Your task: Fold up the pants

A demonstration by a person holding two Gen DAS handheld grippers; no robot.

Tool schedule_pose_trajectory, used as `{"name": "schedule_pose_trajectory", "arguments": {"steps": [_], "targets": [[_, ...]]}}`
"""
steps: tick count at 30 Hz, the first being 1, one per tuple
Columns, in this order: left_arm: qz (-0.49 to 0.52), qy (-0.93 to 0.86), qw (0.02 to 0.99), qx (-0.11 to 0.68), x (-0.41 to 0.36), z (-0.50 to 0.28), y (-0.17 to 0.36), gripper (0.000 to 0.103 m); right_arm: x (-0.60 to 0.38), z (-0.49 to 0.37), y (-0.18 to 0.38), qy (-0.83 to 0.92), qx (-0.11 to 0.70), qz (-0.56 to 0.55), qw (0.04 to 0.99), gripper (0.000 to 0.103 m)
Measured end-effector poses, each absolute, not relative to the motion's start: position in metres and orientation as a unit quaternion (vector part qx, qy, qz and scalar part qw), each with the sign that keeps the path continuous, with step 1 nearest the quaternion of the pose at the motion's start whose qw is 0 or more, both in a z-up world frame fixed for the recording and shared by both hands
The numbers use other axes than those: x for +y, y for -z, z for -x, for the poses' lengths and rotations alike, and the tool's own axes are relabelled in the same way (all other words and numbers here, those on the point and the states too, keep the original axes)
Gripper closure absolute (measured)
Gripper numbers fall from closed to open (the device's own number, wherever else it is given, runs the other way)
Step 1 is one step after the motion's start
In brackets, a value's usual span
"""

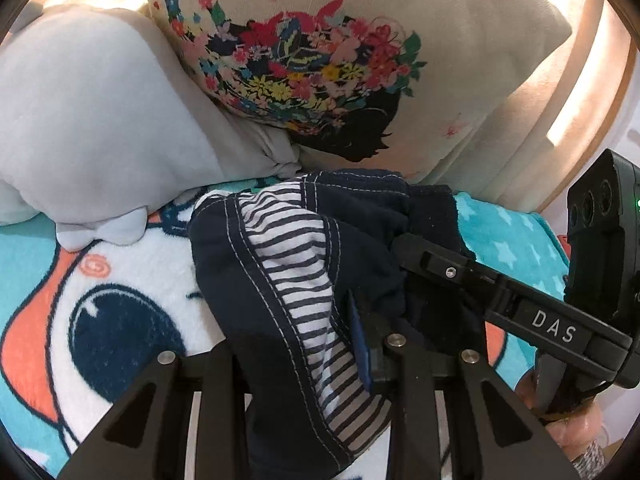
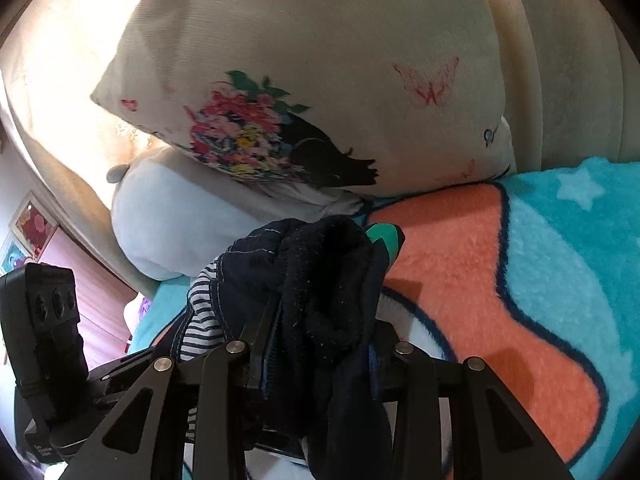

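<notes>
Small dark navy pants (image 1: 288, 272) with a striped white-and-navy lining hang bunched between my two grippers, lifted above the blanket. My left gripper (image 1: 320, 356) is shut on the pants, with cloth draped over its fingers. The right gripper (image 1: 404, 246) reaches in from the right and pinches the same bundle close by. In the right wrist view the pants (image 2: 320, 292) fill the right gripper (image 2: 316, 352), which is shut on them, and the left gripper's body (image 2: 48, 320) shows at the lower left.
A fleece blanket (image 1: 100, 280) in turquoise, white and orange covers the bed and also shows in the right wrist view (image 2: 500, 280). A cream pillow with a flower print (image 1: 320, 60) and a grey-white plush cushion (image 1: 92, 120) lie just behind the pants.
</notes>
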State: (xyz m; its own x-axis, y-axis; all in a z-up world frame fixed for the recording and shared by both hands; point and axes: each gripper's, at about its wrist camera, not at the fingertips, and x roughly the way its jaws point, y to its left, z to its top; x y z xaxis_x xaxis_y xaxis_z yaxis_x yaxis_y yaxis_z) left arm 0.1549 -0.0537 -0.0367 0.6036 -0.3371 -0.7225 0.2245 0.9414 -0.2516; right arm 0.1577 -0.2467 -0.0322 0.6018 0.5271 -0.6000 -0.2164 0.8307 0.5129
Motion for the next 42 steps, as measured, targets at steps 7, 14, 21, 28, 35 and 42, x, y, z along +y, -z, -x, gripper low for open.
{"name": "schedule_pose_trajectory", "arguments": {"steps": [7,14,21,28,35,42], "targets": [[0.061,0.136,0.891,0.428,-0.058,-0.172,0.048,0.074,-0.244,-0.179,0.042,-0.212,0.405,-0.197,0.867,0.066],[0.063,0.129,0.890,0.433,-0.060,-0.182,0.056,0.073,-0.240,-0.190,0.054,-0.205,0.410,-0.191,0.868,0.066],[0.064,0.125,0.890,0.435,-0.059,-0.180,0.055,0.065,-0.241,-0.194,0.060,-0.199,0.413,-0.195,0.867,0.060],[0.100,0.130,0.882,0.442,-0.036,-0.168,0.050,0.061,-0.244,-0.189,0.055,-0.175,0.412,-0.174,0.877,0.064],[0.118,0.104,0.887,0.435,-0.012,-0.147,0.050,0.060,-0.249,-0.176,0.035,-0.141,0.390,-0.159,0.896,0.054],[0.125,0.117,0.877,0.450,-0.020,-0.140,0.066,0.059,-0.241,-0.149,-0.002,-0.244,0.332,-0.209,0.887,0.054]]}}
